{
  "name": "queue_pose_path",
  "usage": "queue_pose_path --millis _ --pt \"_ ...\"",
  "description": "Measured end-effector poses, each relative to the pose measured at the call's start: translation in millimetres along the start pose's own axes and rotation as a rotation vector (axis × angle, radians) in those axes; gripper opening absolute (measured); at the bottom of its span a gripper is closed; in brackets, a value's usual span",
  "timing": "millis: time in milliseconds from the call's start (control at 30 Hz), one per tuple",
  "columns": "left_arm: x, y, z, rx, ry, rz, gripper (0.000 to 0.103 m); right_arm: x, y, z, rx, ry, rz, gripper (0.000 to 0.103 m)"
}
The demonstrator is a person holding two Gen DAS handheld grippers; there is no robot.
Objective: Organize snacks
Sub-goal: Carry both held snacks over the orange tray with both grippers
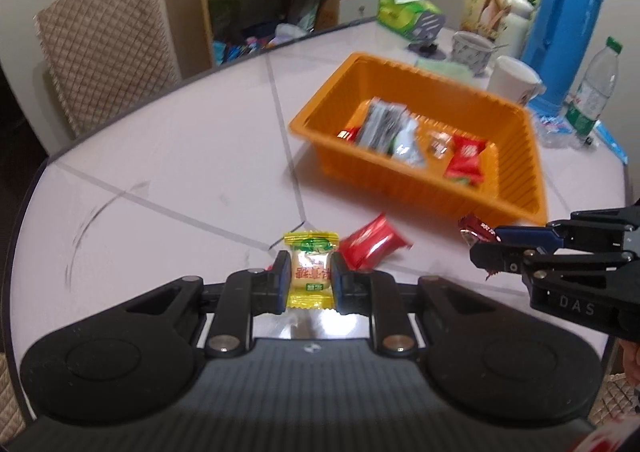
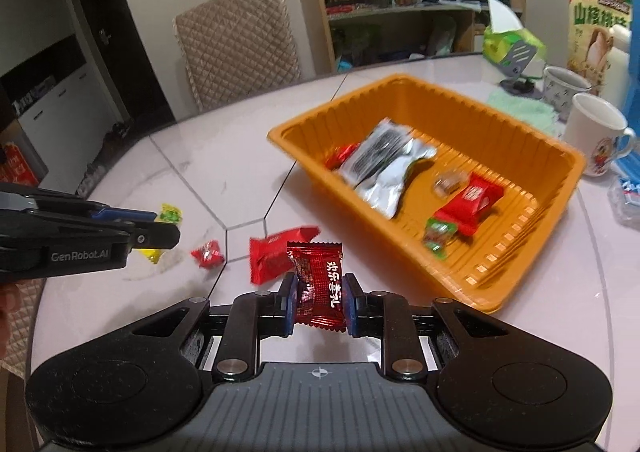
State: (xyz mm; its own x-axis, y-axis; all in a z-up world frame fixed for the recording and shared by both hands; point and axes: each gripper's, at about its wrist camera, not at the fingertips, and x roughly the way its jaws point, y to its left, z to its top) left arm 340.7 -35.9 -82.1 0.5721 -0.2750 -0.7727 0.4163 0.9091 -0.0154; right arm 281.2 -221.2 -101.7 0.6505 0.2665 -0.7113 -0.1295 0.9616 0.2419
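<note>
Both grippers, the left gripper [image 1: 309, 277] and the right gripper [image 2: 320, 302], are matte black with blue-padded fingers [image 1: 283, 272], silver screws, ribbed grey bodies, and what seems "DAS" lettering.

Packets [image 2: 384, 168] lie in the tray [image 2: 528, 140]; mug [image 2: 596, 140] just right of it

Two grippers: left [image 1: 309, 284], right [image 2: 320, 302]. One yellow candy [image 1: 310, 272], one dark red candy [image 2: 320, 284]. One orange bin [image 2: 532, 244], about six snacks inside. On the table [image 1: 180, 156]: one red packet [image 2: 276, 256], one small red candy [image 2: 207, 253]. Two mugs, one bottle [image 1: 594, 92].
</note>
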Motion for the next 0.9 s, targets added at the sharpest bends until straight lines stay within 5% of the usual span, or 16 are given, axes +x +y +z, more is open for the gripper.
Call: queue_pose_path --millis 433,900 --pt "29 -58 74 0.109 -0.077 -0.125 0.019 -20 -67 37 0.135 -0.058 -0.093 0.024" --pt "113 -100 128 0.177 -0.011 -0.202 0.019 12 -123 63 0.204 -0.038 -0.194 0.024"
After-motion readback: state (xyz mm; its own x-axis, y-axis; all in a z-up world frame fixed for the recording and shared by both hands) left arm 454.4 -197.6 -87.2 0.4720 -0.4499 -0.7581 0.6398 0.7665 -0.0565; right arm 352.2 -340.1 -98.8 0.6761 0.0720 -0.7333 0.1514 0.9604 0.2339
